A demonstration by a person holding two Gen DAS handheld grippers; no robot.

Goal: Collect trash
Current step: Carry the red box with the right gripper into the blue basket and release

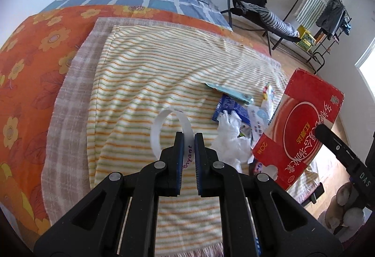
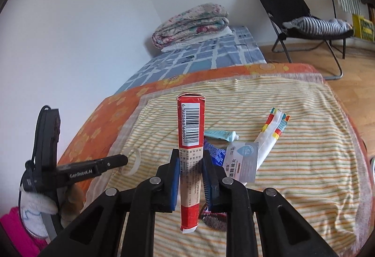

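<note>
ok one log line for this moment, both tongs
left tongs: shut on white loop | right tongs: shut on red box | wrappers remain on blanket

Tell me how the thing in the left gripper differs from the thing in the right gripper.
The white strip in the left gripper is thin, soft and curled into a loop; the red box in the right gripper is flat, stiff cardboard. The white strip is plain apart from some lettering; the red box carries a barcode and dense print. The white strip is far smaller than the red box. Both are clamped between fingers, lifted above the striped blanket.
</note>
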